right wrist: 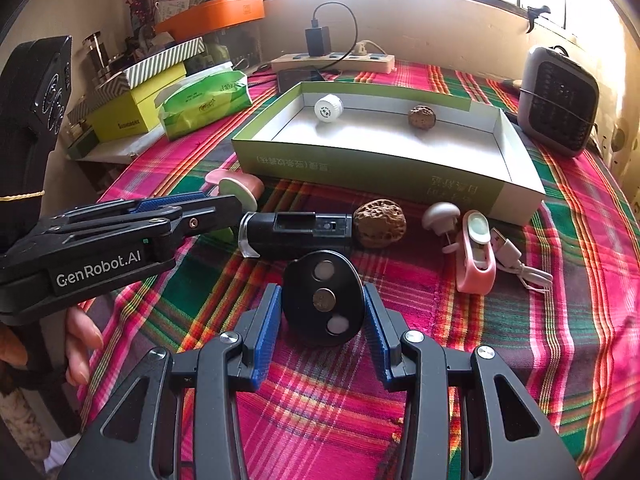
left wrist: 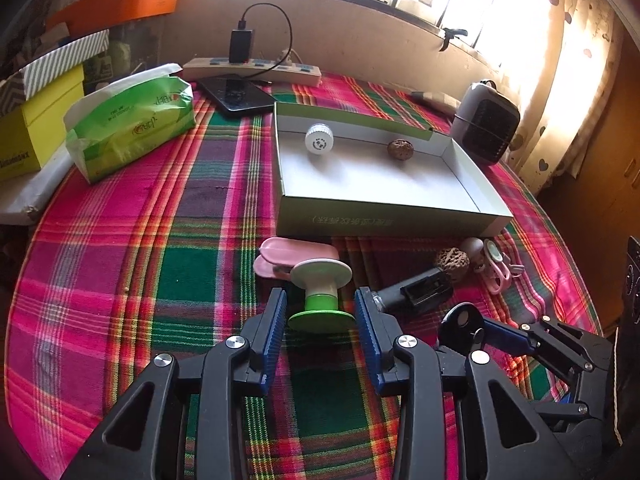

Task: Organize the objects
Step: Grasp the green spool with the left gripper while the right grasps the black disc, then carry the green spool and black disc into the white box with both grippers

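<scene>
My left gripper stands released around the green-and-white spool, pads clear of it on both sides, while my right gripper is clamped on the black oval disc, just above the plaid cloth. To take the spool well I would centre the pads on its narrow green waist, not the flanges, and squeeze squarely. Then both pieces go over the near wall into the open box, where a white cap and a walnut already lie.
</scene>
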Demonstrator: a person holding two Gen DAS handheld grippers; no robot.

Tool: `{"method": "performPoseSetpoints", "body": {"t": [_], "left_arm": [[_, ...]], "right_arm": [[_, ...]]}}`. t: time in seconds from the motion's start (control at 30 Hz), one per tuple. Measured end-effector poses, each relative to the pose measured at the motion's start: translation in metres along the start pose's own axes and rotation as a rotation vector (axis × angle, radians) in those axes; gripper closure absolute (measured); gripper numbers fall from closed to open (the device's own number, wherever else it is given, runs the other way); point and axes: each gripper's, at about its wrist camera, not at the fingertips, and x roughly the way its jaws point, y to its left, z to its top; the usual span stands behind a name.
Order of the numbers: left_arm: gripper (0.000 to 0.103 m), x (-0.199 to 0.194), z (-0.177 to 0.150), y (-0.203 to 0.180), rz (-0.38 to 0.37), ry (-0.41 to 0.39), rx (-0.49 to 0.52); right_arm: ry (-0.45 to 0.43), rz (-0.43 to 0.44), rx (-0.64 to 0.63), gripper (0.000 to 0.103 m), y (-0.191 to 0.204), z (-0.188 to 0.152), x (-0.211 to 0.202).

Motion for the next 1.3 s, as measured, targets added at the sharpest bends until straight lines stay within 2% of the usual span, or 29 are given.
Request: {"method": "performPoseSetpoints", "body": {"t": [0.6,1.3], "left_arm": [[0.07,0.012,0.003,-0.003,0.052,0.011,0.026],[0.071,0.011,0.002,-0.002,0.051,0.005,0.013]], "right_arm": [[-0.001,0.0,0.007,0.061,-0.002,0.0,0.0],[-0.001,-0.003,0.007,0.061,-0.002,-0.001,-0.001]]}}
